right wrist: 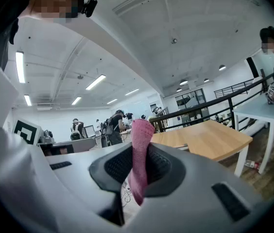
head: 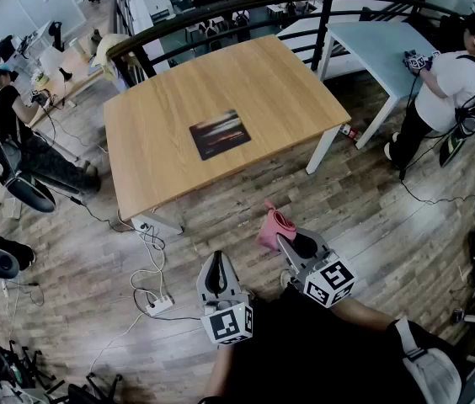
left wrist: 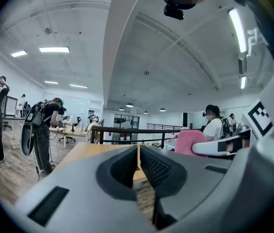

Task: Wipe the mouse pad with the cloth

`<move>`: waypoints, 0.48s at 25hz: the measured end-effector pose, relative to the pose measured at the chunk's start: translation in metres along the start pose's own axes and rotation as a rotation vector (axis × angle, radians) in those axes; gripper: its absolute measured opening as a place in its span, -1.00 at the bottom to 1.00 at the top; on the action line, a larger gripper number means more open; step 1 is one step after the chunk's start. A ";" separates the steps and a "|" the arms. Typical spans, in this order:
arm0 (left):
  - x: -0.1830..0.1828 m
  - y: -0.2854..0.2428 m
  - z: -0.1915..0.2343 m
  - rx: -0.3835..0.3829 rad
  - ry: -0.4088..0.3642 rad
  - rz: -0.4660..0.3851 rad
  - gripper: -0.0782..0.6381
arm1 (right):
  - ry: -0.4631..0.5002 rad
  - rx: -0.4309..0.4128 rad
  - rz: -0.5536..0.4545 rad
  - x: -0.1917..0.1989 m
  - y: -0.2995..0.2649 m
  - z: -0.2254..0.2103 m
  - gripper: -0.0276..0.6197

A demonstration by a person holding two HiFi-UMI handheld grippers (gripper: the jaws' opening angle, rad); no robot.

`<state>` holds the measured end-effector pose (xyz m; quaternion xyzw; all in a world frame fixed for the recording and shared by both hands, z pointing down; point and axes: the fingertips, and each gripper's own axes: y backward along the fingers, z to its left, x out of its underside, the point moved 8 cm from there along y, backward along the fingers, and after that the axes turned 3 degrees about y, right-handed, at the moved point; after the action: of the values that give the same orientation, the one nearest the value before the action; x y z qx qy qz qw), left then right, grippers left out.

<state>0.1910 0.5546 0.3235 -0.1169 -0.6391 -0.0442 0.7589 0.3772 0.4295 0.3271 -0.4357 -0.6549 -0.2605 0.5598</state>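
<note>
head view looks down on a wooden table with the mouse pad lying flat near its middle, a little toward the near edge, with nothing touching it. both grippers are off the table, over the floor on the near side, well apart from the pad. the right gripper is clamped on the pink cloth, which sticks out past its tips toward the table's near right corner. the right gripper view shows the jaws pressed on the cloth, one fold standing up above them and an end hanging below. the left gripper is just beside the right one, on its left. the left gripper view shows its jaws closed together with nothing between them, and the cloth off to the right.
</note>
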 end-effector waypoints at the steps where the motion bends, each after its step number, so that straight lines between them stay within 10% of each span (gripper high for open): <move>1: -0.001 0.000 0.001 -0.001 0.000 0.000 -0.69 | -0.002 0.000 -0.001 0.001 -0.001 0.001 -0.72; 12: -0.006 -0.001 0.008 0.000 0.008 -0.001 -0.69 | 0.004 0.006 -0.003 0.000 -0.006 0.005 -0.72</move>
<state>0.1821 0.5546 0.3191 -0.1161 -0.6361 -0.0450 0.7615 0.3699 0.4306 0.3273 -0.4328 -0.6553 -0.2603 0.5618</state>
